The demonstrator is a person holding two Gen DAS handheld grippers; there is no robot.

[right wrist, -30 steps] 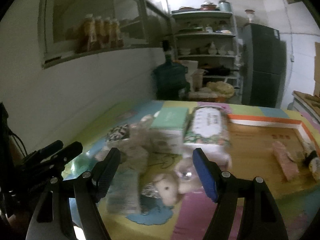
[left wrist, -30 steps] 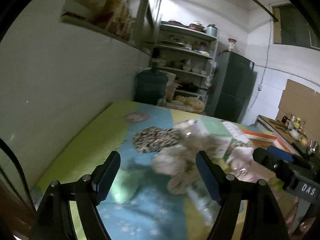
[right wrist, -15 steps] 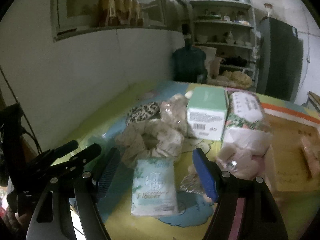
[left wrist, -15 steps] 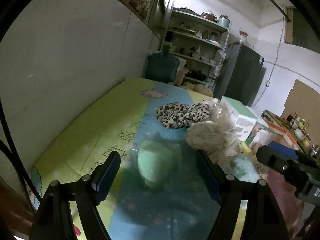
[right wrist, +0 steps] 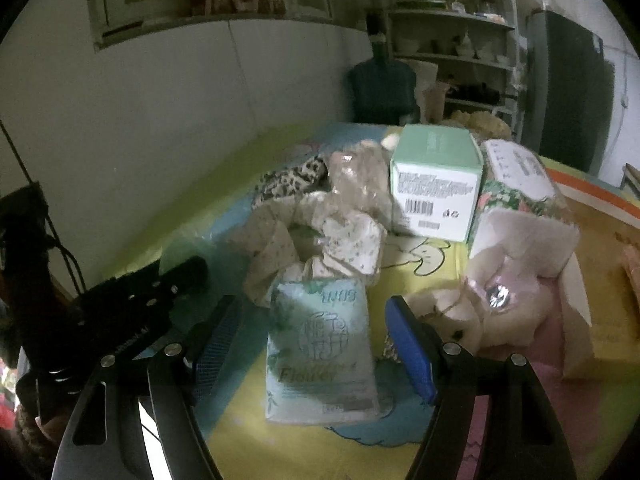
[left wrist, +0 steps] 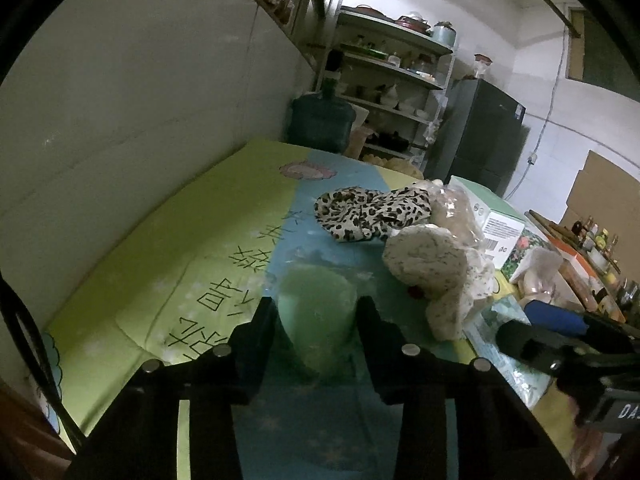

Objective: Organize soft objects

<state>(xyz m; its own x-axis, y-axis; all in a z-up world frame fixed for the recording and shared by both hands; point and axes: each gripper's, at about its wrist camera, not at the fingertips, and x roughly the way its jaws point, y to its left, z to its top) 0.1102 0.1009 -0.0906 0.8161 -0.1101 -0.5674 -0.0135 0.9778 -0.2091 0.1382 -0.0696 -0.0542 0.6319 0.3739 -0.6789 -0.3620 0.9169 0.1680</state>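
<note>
Left gripper, jaws just closing onto pale green soft bundle at twelve o'clock; right gripper stood open, tissue pack lengthwise between its fingers.

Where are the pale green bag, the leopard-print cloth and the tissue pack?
pale green bag point(left wrist: 316, 320), left wrist view, middle of its front.
leopard-print cloth point(left wrist: 372, 214), left wrist view, middle of the bunched fabric.
tissue pack point(right wrist: 322, 350), right wrist view, printed face.
</note>
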